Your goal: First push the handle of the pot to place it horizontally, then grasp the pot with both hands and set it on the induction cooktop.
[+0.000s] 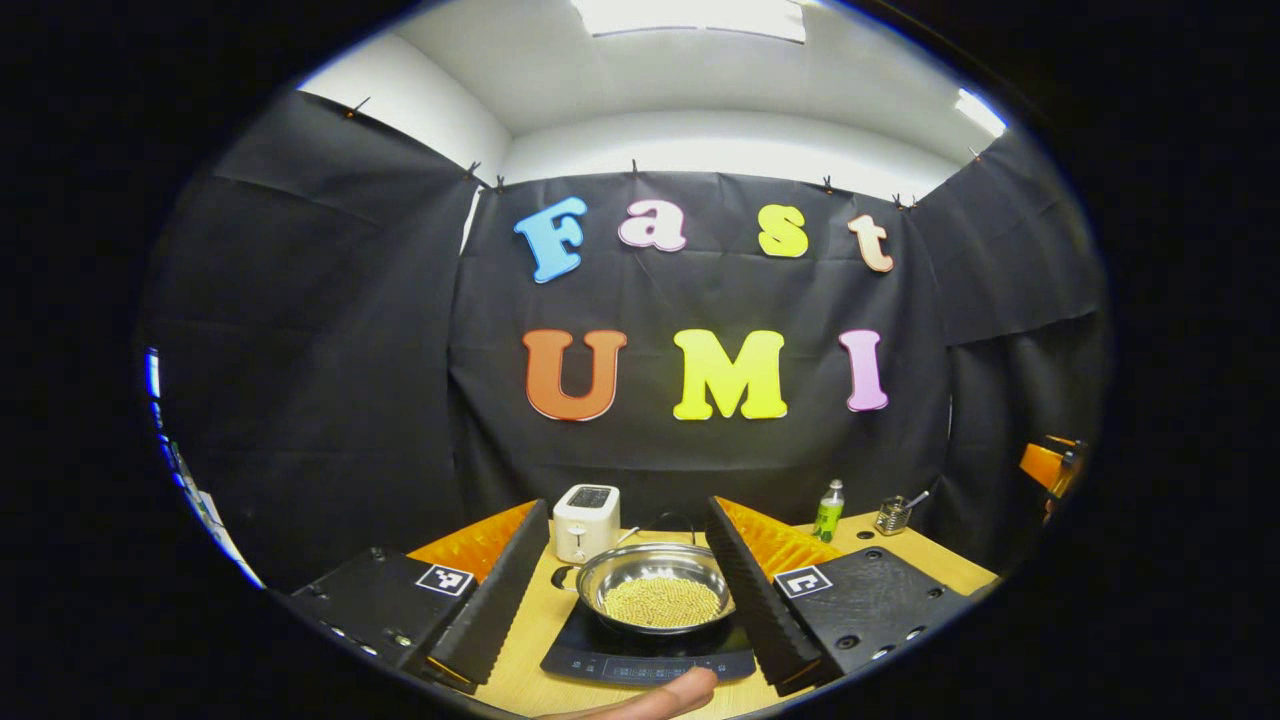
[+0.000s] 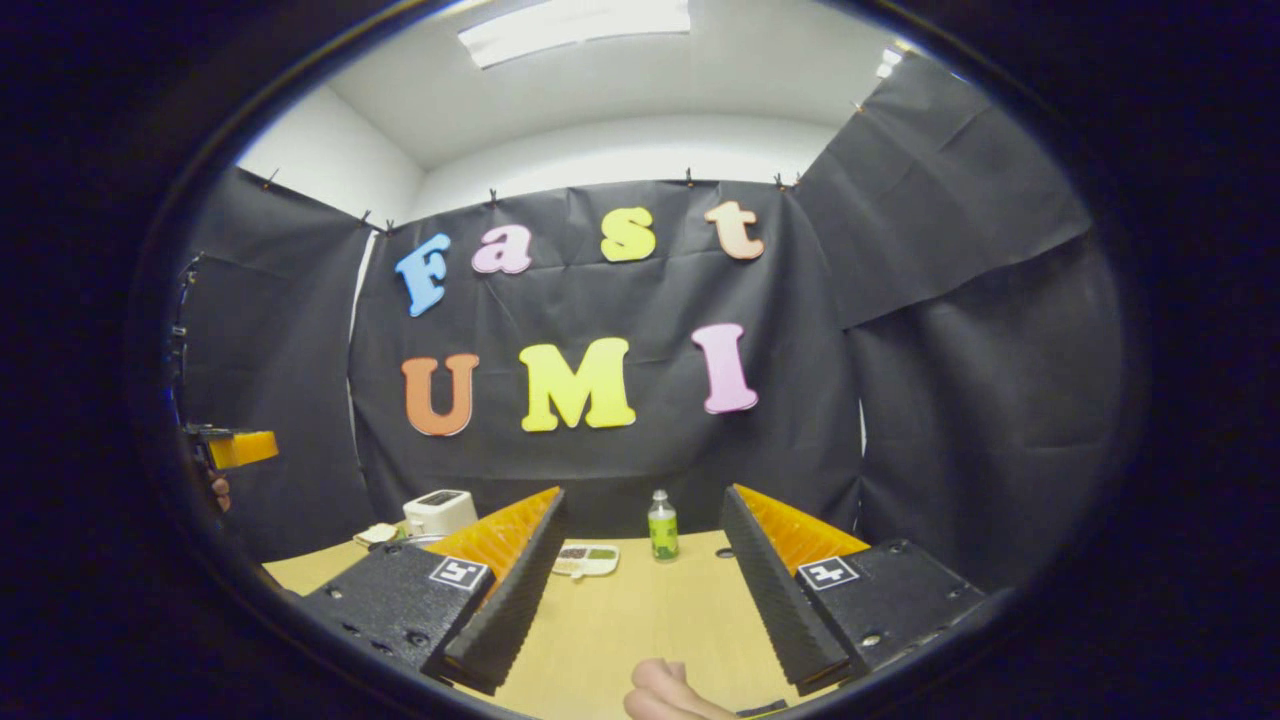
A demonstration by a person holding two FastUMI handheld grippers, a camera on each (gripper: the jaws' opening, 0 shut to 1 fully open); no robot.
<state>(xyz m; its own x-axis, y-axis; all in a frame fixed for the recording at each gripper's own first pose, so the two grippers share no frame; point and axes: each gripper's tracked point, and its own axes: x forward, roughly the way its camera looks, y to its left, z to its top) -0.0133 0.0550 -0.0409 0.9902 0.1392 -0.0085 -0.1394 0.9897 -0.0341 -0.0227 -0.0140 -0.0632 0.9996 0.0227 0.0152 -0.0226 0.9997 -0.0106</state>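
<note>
In the left gripper view, a steel pot point(image 1: 655, 590) holding pale yellow grains sits on the black induction cooktop point(image 1: 640, 662). It lies straight ahead, between the two fingers of my left gripper point(image 1: 626, 510), which is open and holds nothing. I cannot make out the pot's handle clearly. In the right gripper view, my right gripper point(image 2: 642, 495) is open over bare wooden table point(image 2: 640, 620), with nothing between its fingers. The left gripper point(image 2: 240, 448) shows there as an orange piece at the far left edge. The right gripper point(image 1: 1045, 465) shows at the right edge of the left gripper view.
A white toaster point(image 1: 586, 520) stands behind the cooktop. A green bottle point(image 1: 828, 510) and a cup of utensils point(image 1: 892, 514) stand at the back right. In the right gripper view, the bottle point(image 2: 661, 527) and a small white dish point(image 2: 585, 560) lie ahead.
</note>
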